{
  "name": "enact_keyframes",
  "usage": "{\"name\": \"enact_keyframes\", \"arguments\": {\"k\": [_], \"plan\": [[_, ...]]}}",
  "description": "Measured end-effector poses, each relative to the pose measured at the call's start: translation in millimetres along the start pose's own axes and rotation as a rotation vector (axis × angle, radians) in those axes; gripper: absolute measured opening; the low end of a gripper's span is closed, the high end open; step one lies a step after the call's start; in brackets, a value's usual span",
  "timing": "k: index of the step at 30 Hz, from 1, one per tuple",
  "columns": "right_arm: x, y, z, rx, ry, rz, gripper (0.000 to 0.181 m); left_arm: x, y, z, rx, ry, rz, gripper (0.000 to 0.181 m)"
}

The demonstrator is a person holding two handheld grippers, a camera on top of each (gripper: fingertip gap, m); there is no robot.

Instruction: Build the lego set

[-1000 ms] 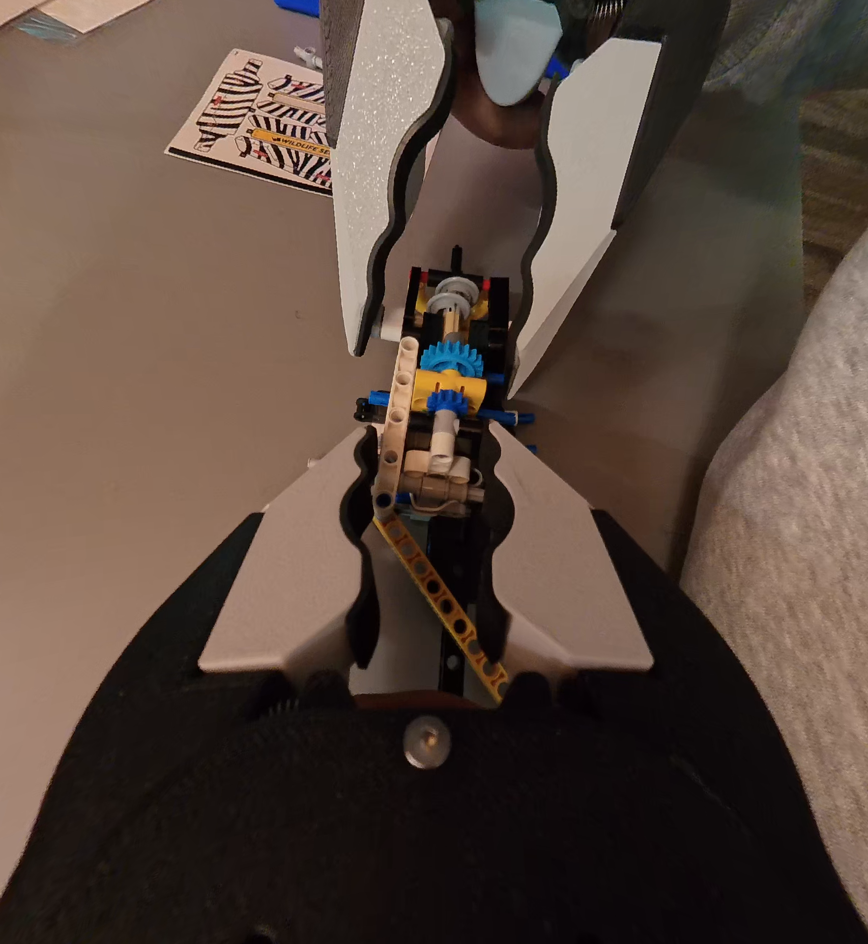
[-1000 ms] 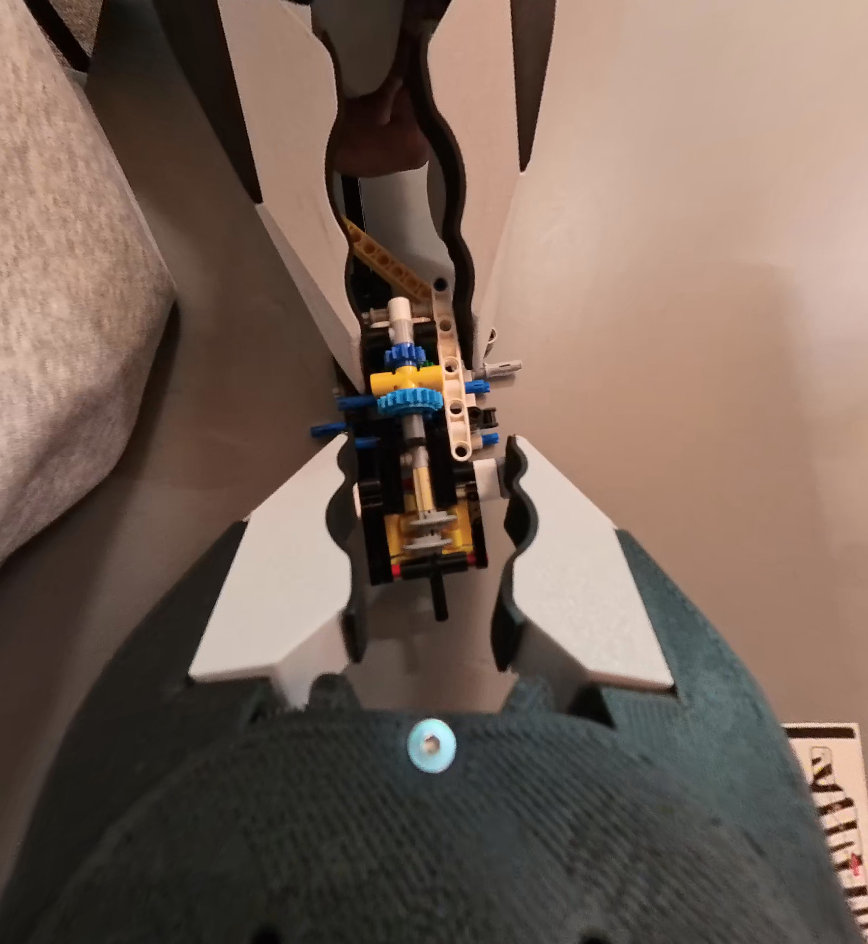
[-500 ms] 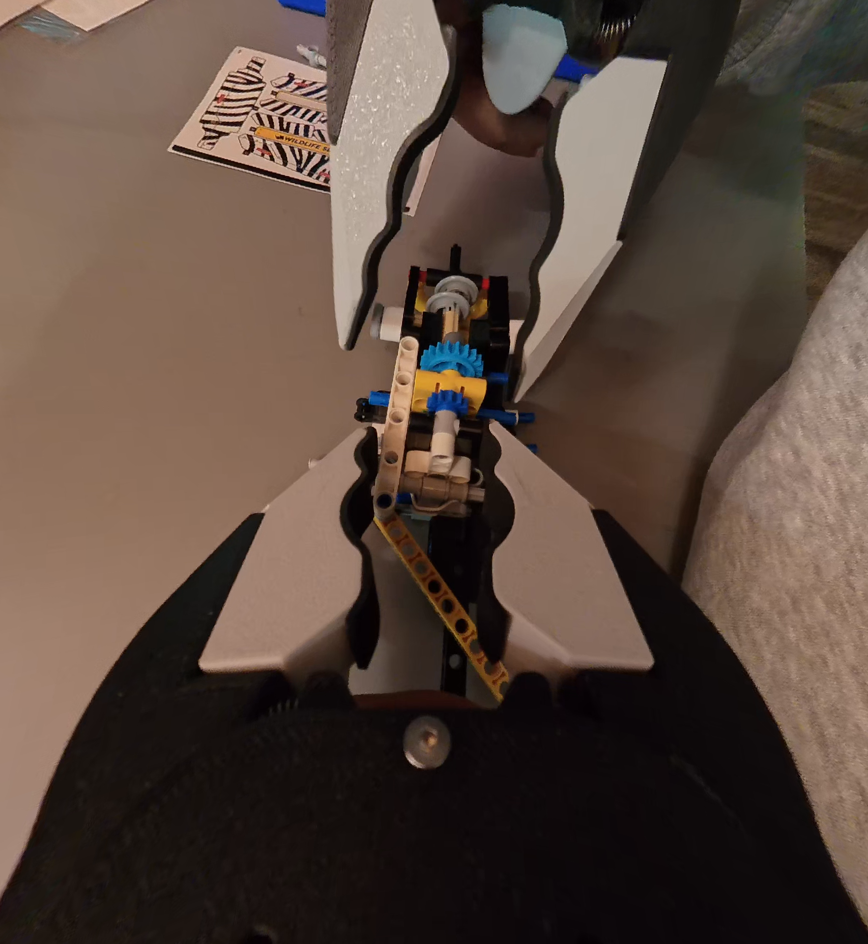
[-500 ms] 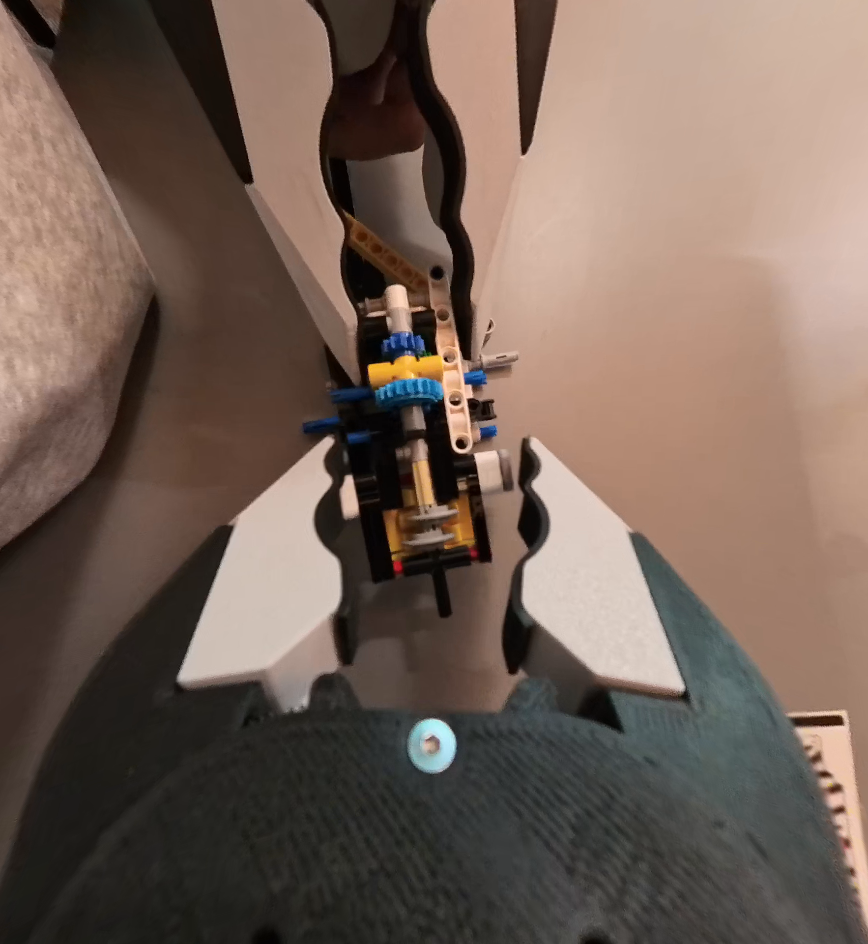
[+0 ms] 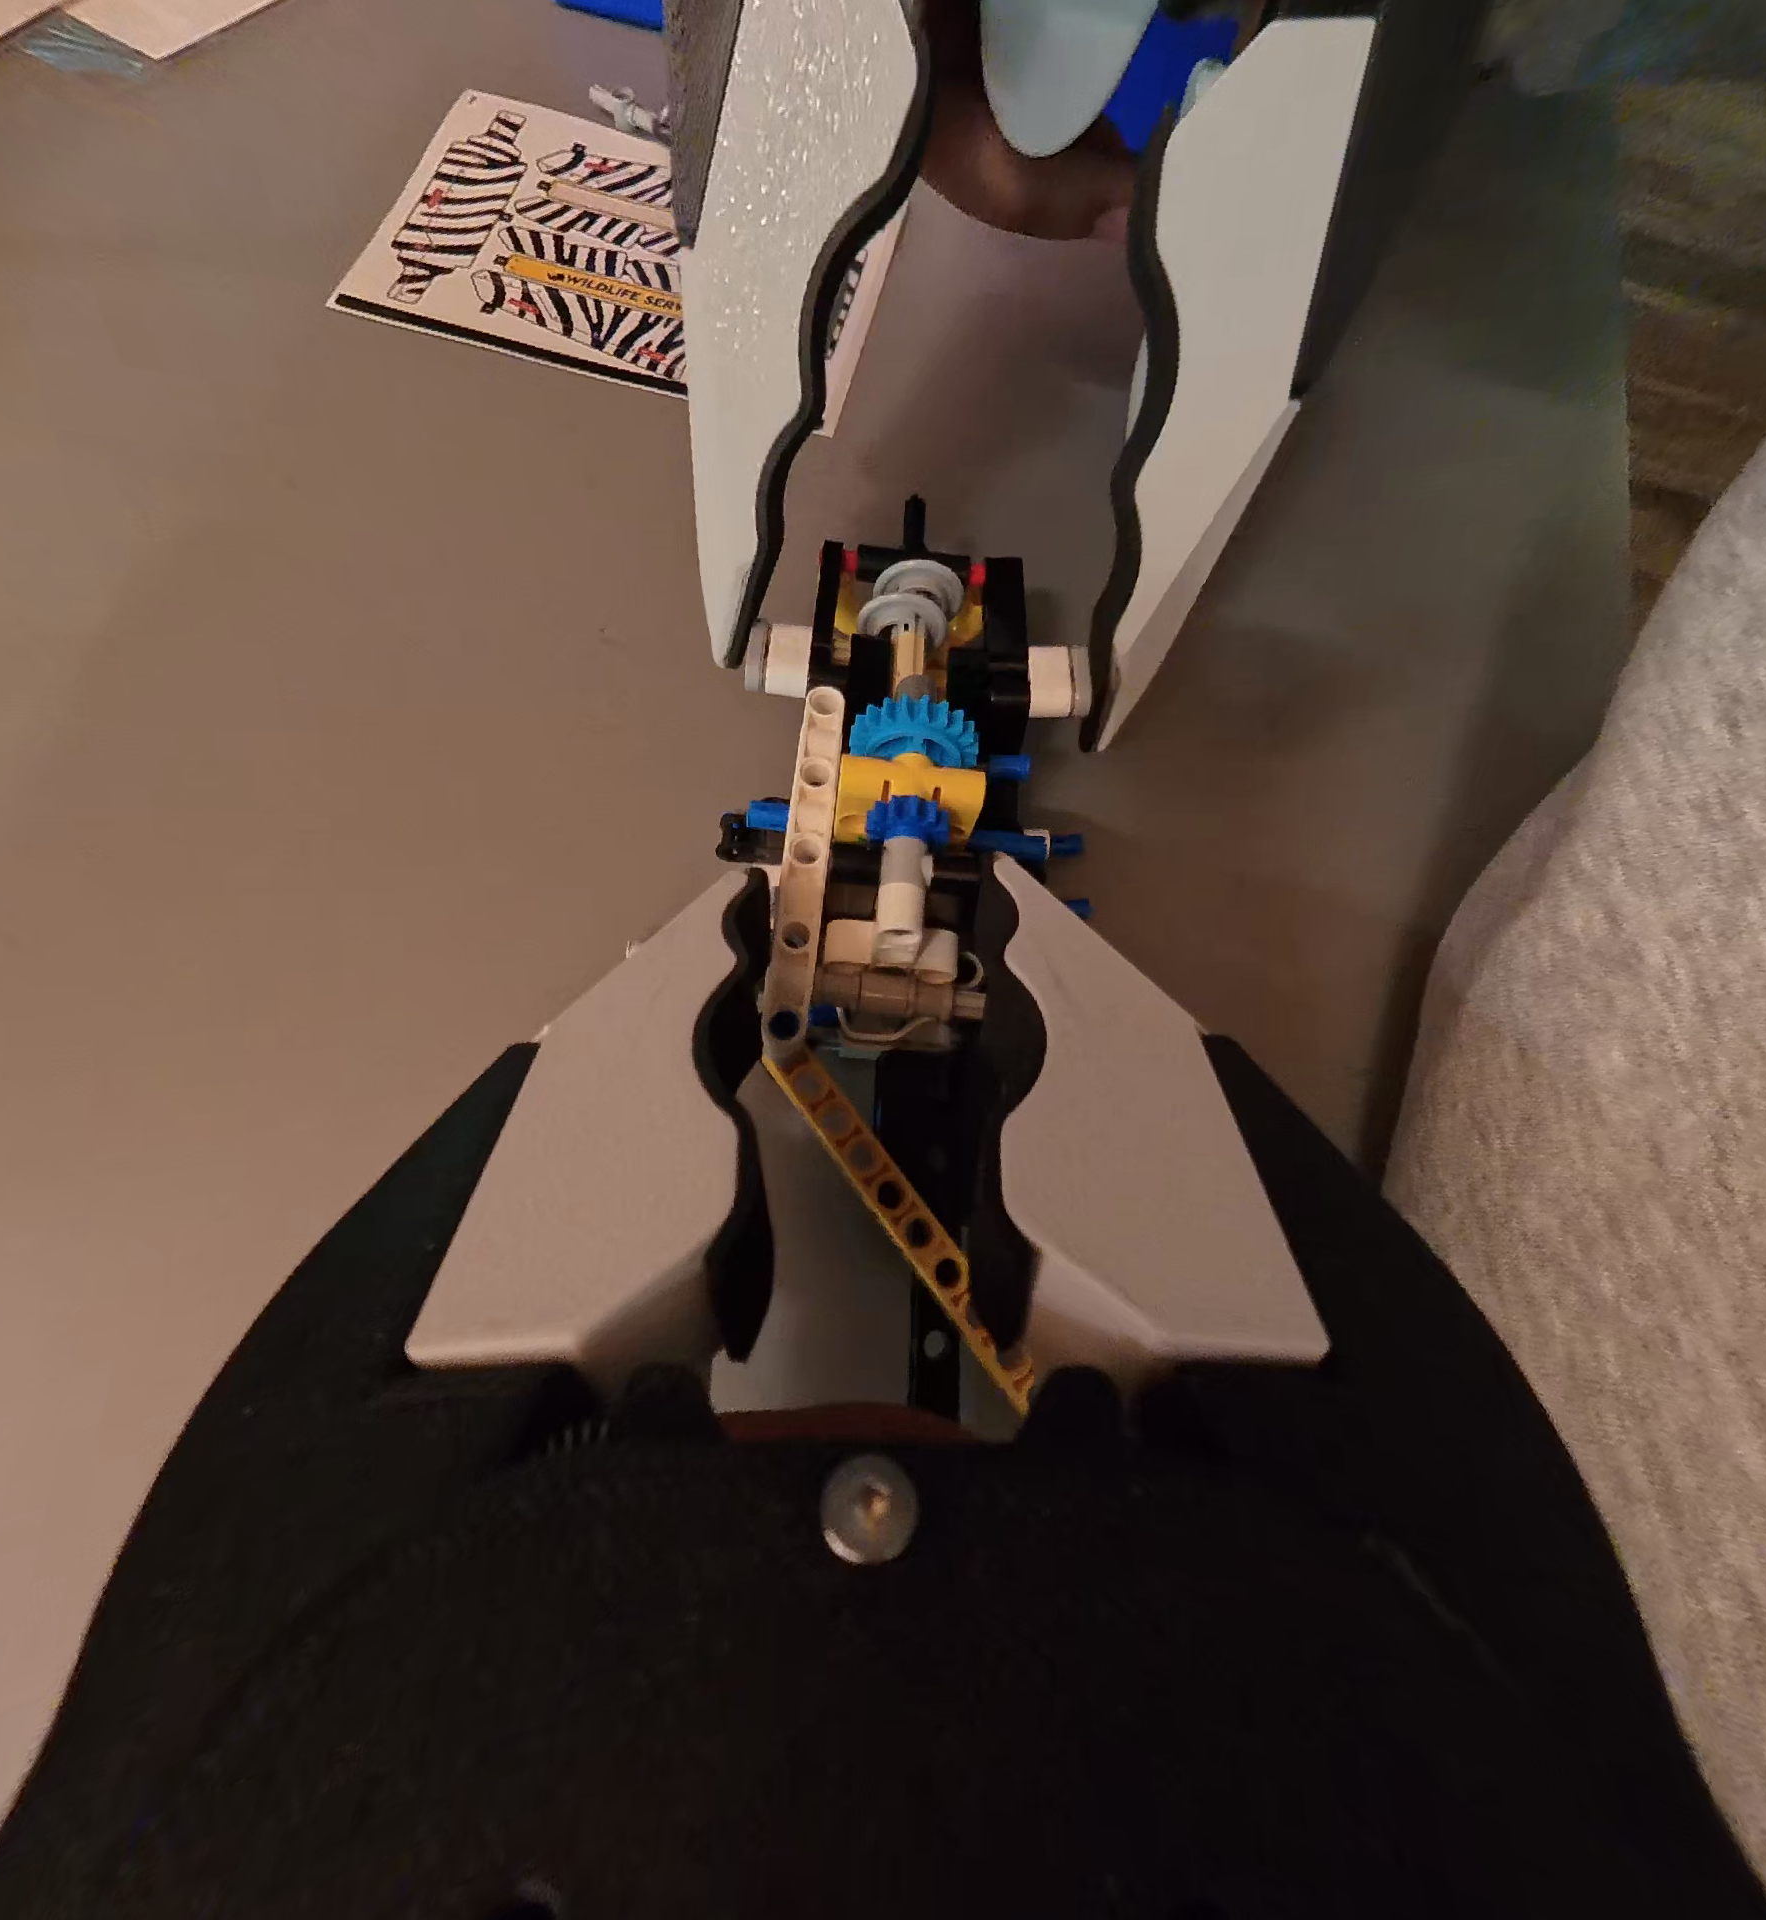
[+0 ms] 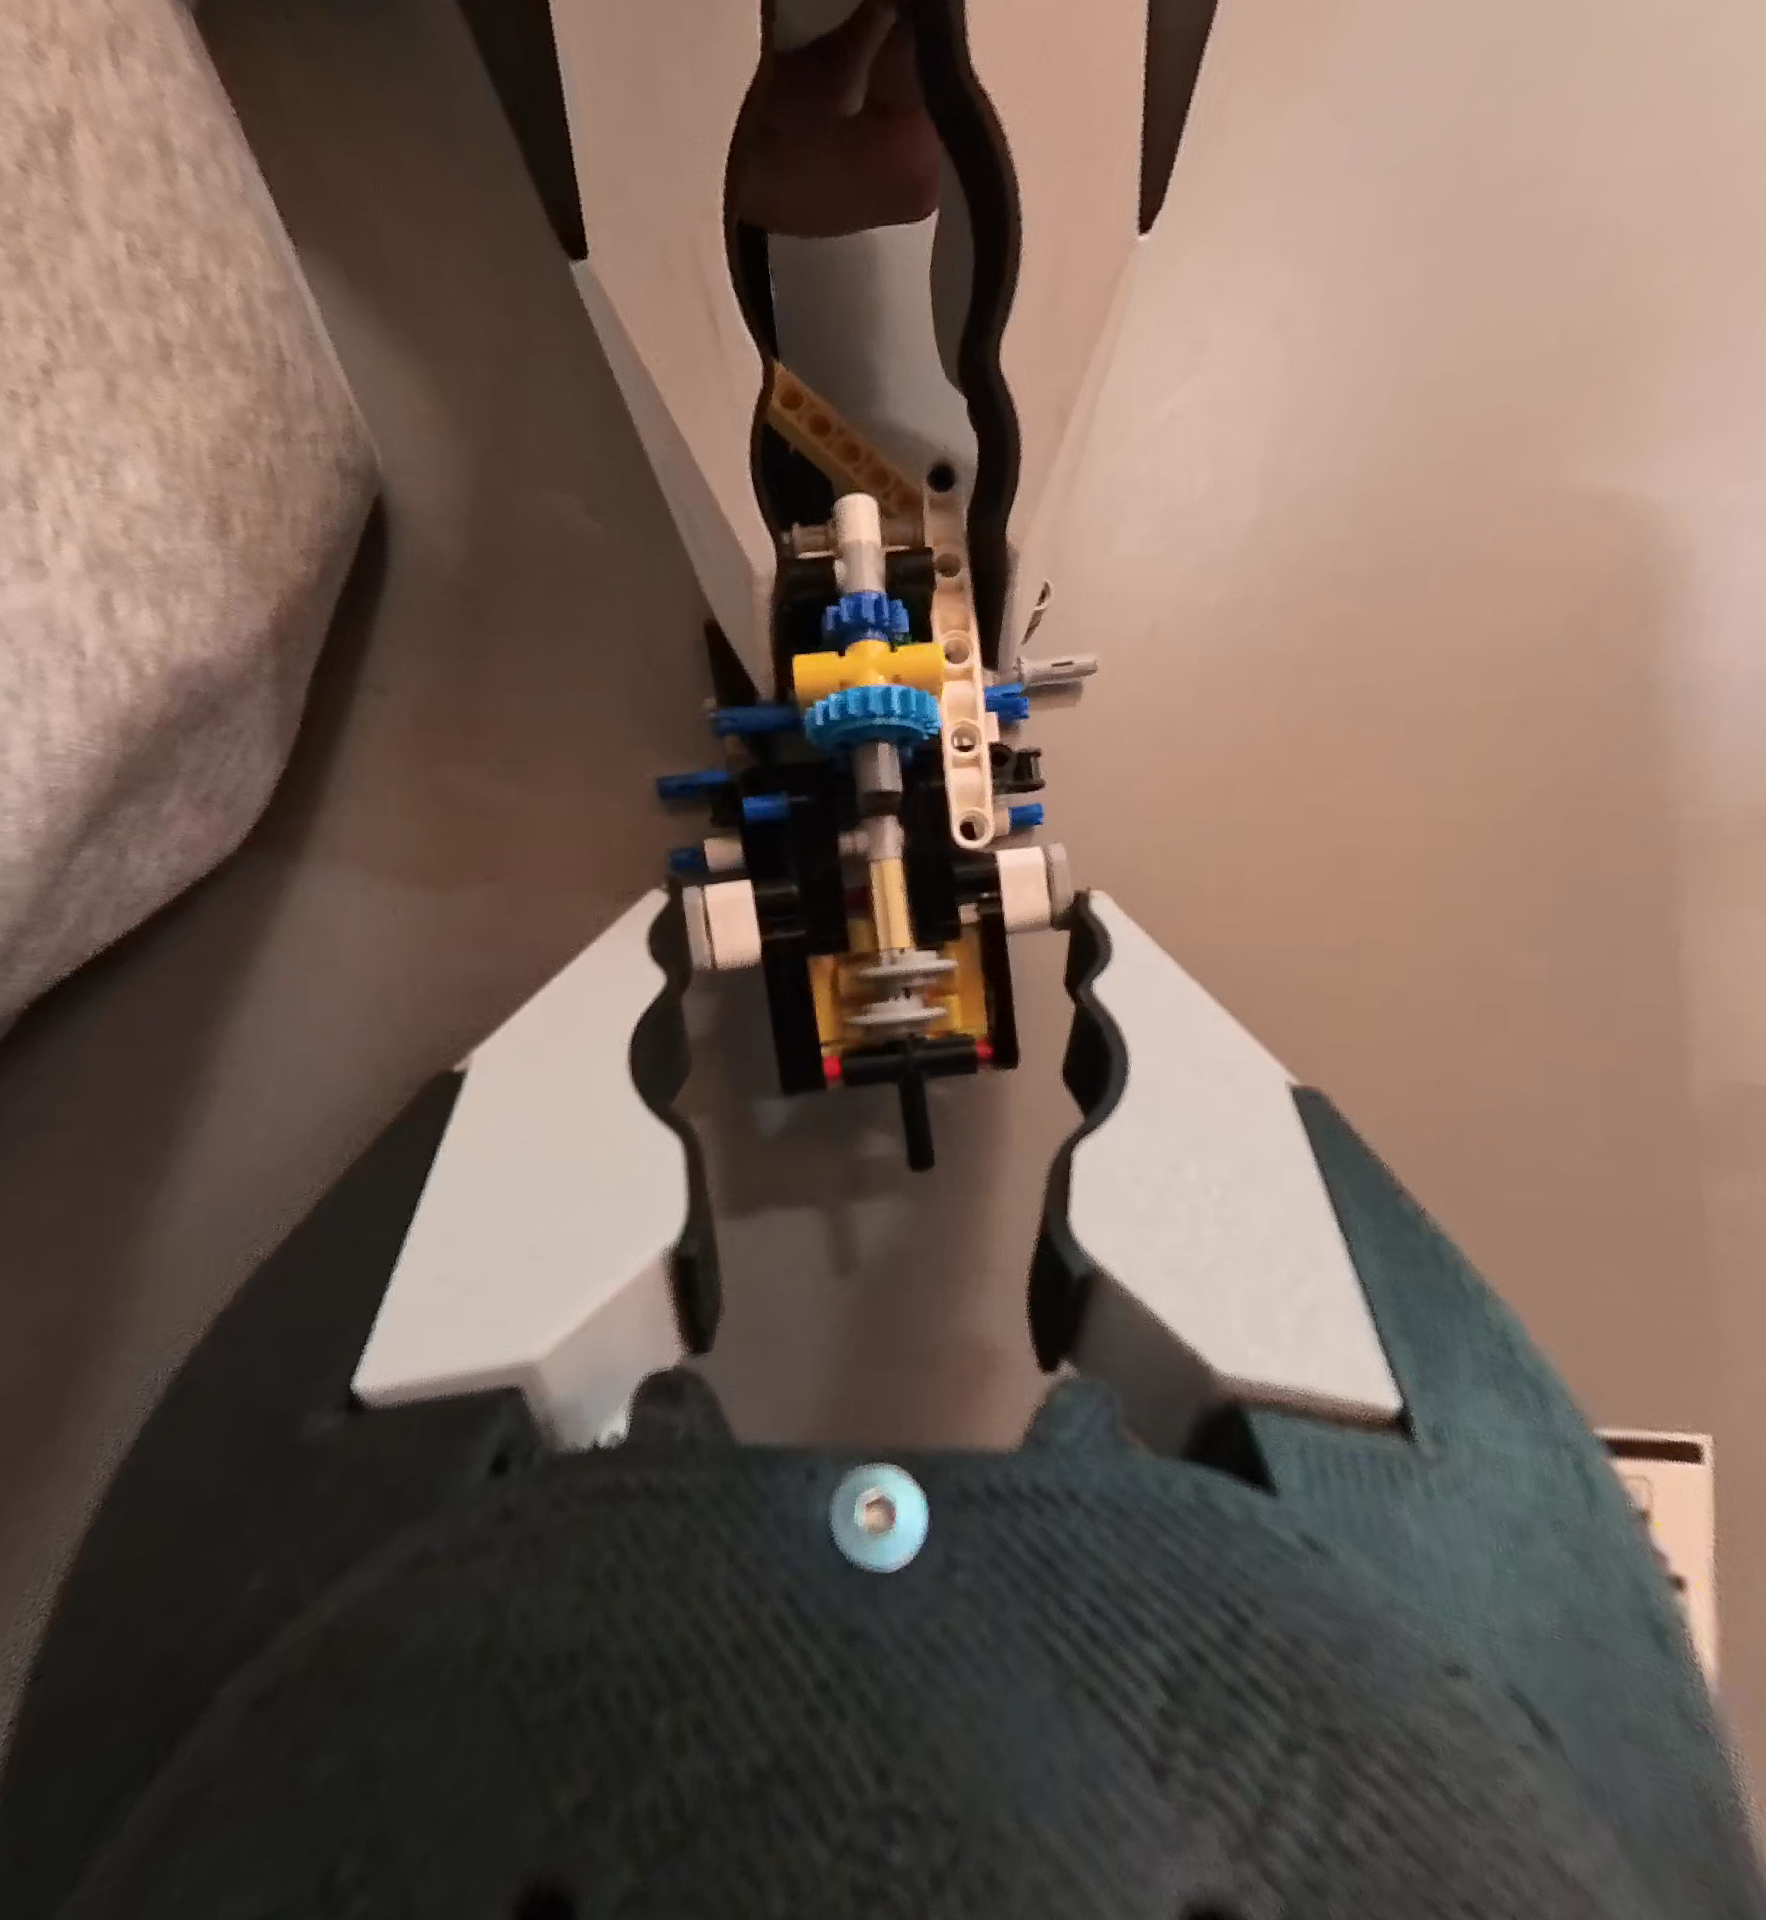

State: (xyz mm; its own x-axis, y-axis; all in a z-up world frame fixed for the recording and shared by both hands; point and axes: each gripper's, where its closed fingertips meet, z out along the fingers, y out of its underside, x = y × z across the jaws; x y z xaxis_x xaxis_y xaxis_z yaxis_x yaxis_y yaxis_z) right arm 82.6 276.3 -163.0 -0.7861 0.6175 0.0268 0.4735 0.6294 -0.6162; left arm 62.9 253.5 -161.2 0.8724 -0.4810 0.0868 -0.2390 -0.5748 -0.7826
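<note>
While both wrist views face each other along the same axis, we log the black, yellow and blue lego gear assembly (image 5: 910, 831) lying on the smooth grey-brown desk (image 5: 287, 779), lengthwise between the two tools. We see the left hand-held gripper (image 5: 874, 904) pinching the assembly's near end, its grey fingers with wavy black pads pressed against the black frame on both sides; a long yellow perforated beam (image 5: 889, 1195) runs diagonally back between them. The right hand-held gripper (image 6: 871, 914) stands spread at the opposite end, its fingertips level with the two short white cylindrical bushes (image 6: 1026, 888) that stick out sideways from the frame. In the right wrist view the fingertips seem to lie just beside or touching those bushes, but the blur keeps us from telling which. A light blue bevel gear (image 6: 871, 717) and a smaller dark blue gear (image 6: 863, 621) sit on the central axle, either side of a yellow block. A white sheet of zebra-striped stickers (image 5: 536, 239) lies on the desk behind the right tool. Grey knitted fabric (image 5: 1637, 1039) borders the desk.
</note>
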Motion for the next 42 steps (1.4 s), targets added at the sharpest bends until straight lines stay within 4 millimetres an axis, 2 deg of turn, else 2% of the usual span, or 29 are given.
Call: {"name": "enact_keyframes", "arguments": {"k": [1, 17, 33, 35, 39, 42], "plan": [[0.1, -0.2, 0.0, 0.003, -0.007, -0.001, 0.075, 0.3, 0.2, 0.1, -0.001, -0.001, 0.002, 0.04], [2.1, 0.2, 0.5, -0.012, -0.023, 0.028, 0.07, 0.5, -0.3, 1.5, -0.009, -0.006, 0.012, 0.039], [3.0, -1.3, 4.1, 0.01, 0.002, 0.042, 0.076, -1.9, 0.5, -0.9, -0.014, -0.011, -0.002, 0.04], [2.2, -1.7, 3.3, 0.014, 0.008, 0.048, 0.088, -0.3, -0.6, -2.1, -0.015, -0.006, 0.001, 0.044], [2.6, -0.6, -4.4, 0.012, 0.044, 0.066, 0.093, -0.2, -4.2, -9.1, -0.009, -0.02, -0.003, 0.061], [5.6, -2.2, -16.3, 0.045, 0.1, 0.111, 0.095, -2.8, -6.7, -19.7, 0.005, -0.062, -0.003, 0.066]]}}
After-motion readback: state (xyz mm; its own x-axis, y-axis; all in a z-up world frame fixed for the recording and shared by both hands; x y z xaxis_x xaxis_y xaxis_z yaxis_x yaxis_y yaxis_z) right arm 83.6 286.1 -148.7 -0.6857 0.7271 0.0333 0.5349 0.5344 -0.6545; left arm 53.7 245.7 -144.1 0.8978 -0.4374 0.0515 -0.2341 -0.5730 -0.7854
